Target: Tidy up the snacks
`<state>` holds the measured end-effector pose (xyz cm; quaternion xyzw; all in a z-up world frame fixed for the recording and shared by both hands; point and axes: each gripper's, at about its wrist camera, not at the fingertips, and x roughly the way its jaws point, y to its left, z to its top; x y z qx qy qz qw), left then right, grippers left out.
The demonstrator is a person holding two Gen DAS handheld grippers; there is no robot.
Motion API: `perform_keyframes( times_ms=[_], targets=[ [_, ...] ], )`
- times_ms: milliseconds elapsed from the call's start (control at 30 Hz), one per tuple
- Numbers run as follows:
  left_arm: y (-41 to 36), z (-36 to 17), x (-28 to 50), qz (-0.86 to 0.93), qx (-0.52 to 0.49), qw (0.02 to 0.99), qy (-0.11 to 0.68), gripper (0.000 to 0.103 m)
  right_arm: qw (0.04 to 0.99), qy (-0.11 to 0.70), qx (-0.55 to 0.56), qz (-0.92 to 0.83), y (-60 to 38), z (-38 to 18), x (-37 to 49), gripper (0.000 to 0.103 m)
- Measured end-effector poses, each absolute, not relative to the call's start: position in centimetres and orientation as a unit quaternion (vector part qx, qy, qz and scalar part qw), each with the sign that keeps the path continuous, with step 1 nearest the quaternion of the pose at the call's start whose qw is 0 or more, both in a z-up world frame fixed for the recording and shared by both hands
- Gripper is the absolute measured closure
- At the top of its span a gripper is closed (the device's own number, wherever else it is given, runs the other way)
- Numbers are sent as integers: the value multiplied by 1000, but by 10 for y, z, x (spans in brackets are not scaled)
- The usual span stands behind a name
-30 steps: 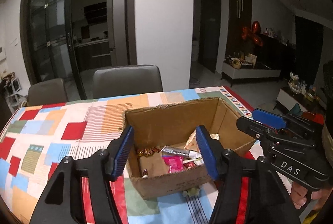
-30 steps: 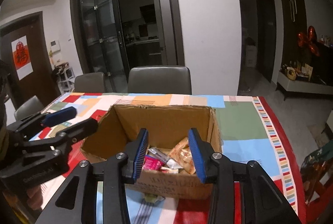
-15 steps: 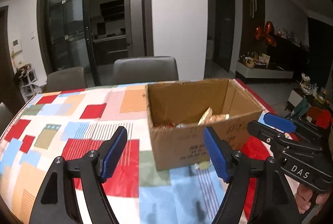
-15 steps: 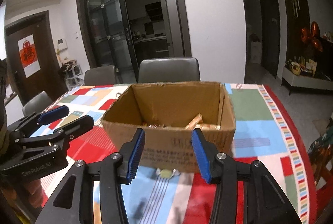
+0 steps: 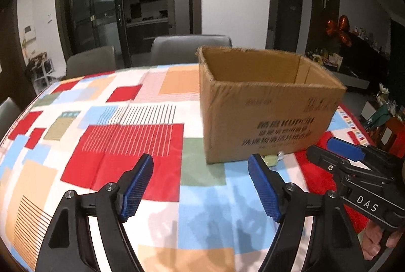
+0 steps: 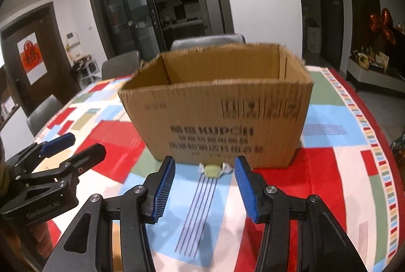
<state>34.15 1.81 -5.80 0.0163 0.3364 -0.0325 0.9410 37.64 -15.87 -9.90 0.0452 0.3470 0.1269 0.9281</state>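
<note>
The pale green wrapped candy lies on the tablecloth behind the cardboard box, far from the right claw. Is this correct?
Not quite. The candy lies on the tablecloth in front of the cardboard box, at its near bottom edge, just ahead of the open right claw. The right wrist view shows it.

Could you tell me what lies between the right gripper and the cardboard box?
In the right wrist view, one small yellow-green wrapped candy lies on the tablecloth, close against the cardboard box, just ahead of the open right gripper.
</note>
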Motion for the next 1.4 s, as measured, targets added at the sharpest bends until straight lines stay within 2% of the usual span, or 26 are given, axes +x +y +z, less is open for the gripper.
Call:
perform_keyframes(
  times_ms=[700, 1200, 1300, 1400],
  targets=[
    [21, -99, 371, -4, 34, 931, 362, 22, 906, 409, 23, 106, -137, -162, 427, 53],
    [28, -112, 381, -3, 26, 926, 376, 22, 903, 421, -5, 79, -99, -173, 451, 53],
    [30, -115, 382, -4, 24, 925, 379, 22, 904, 420, -2, 73, -96, -174, 452, 55],
    [31, -116, 382, -4, 25, 925, 379, 22, 905, 419, -6, 70, -96, -179, 450, 65]
  ],
)
